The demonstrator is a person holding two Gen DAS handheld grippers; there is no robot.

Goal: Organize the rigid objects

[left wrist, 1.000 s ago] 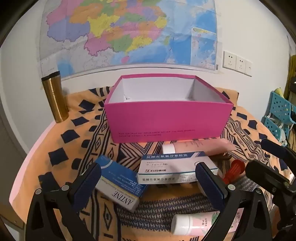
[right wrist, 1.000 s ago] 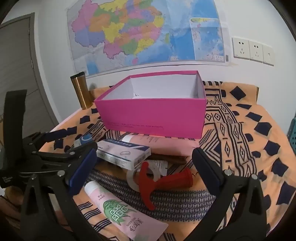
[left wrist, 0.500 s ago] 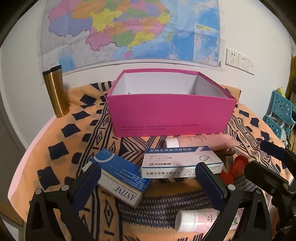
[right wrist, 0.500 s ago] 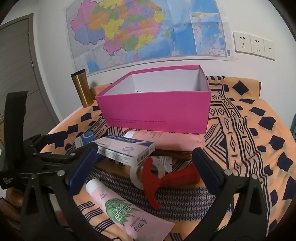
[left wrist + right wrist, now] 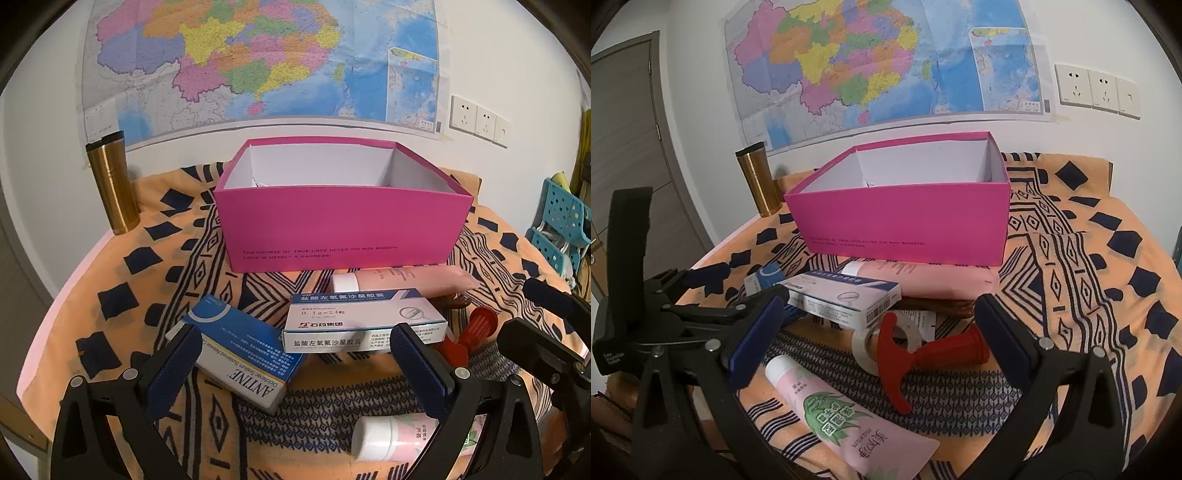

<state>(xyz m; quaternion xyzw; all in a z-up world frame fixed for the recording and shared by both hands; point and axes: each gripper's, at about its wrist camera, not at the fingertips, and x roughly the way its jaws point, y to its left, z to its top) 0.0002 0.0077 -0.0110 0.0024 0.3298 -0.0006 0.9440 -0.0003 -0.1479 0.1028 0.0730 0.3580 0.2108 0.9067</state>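
Note:
An open pink box [image 5: 343,225] stands empty on the patterned cloth; it also shows in the right wrist view [image 5: 905,225]. In front of it lie a white medicine carton [image 5: 364,319], a blue ANTINE carton [image 5: 240,352], a long pink tube [image 5: 402,278], a red-handled tool [image 5: 923,356] on a tape roll [image 5: 864,341], and a pink aloe tube [image 5: 842,413]. My left gripper [image 5: 295,369] is open and empty, above the two cartons. My right gripper [image 5: 875,349] is open and empty, above the red tool.
A gold tumbler [image 5: 110,184] stands at the back left by the wall. A blue plastic basket [image 5: 561,221] is off the table's right side. The cloth [image 5: 1108,266] right of the box is bare. A door [image 5: 620,147] is at the left.
Both grippers have risen and drawn back slightly, so the box and the objects sit lower in view. Nothing on the table has moved.

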